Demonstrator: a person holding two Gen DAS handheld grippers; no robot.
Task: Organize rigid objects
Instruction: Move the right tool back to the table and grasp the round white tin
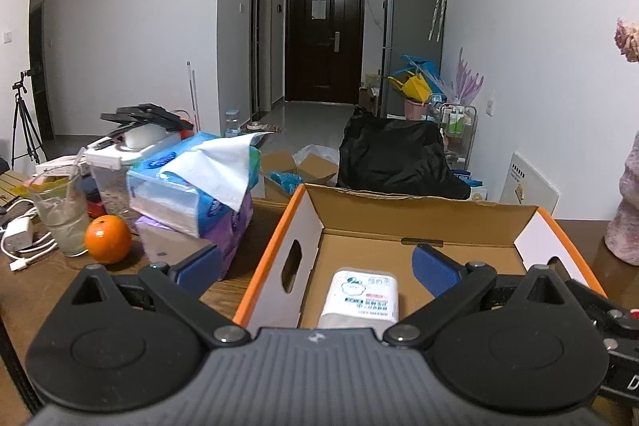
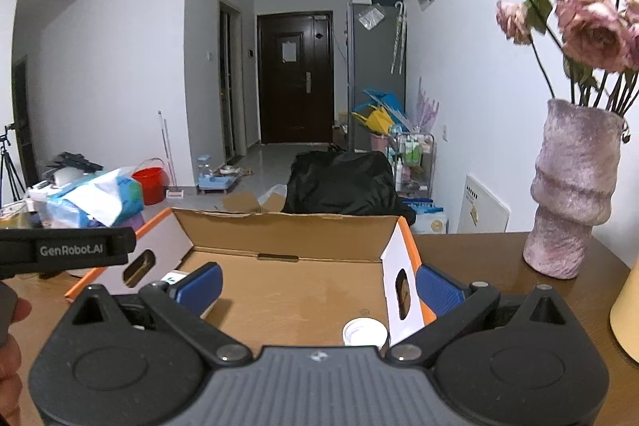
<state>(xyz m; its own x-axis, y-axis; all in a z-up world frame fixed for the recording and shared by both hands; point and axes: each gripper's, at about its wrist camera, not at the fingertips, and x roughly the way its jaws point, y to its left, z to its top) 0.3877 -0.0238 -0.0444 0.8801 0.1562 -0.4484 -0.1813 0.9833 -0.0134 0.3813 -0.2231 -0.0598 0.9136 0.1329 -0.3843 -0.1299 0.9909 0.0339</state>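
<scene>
An open cardboard box (image 1: 423,214) with orange edges stands on the wooden table; it also shows in the right wrist view (image 2: 287,234). A white rectangular container (image 1: 361,300) lies on the box floor, between and below my left gripper's (image 1: 317,268) open, empty fingers, which straddle the box's left wall. My right gripper (image 2: 319,286) is open and empty, its fingers astride the box's right wall. A white round cap (image 2: 364,332) of a bottle sits in the box's near right corner. The white container's corner (image 2: 173,278) peeks behind my right gripper's left finger.
Left of the box lie stacked tissue packs (image 1: 191,186), an orange (image 1: 108,238), a glass (image 1: 62,218), a charger with cable (image 1: 18,236) and clutter. A pink vase (image 2: 571,194) with dried roses stands right of the box. A black bag (image 1: 395,154) sits behind.
</scene>
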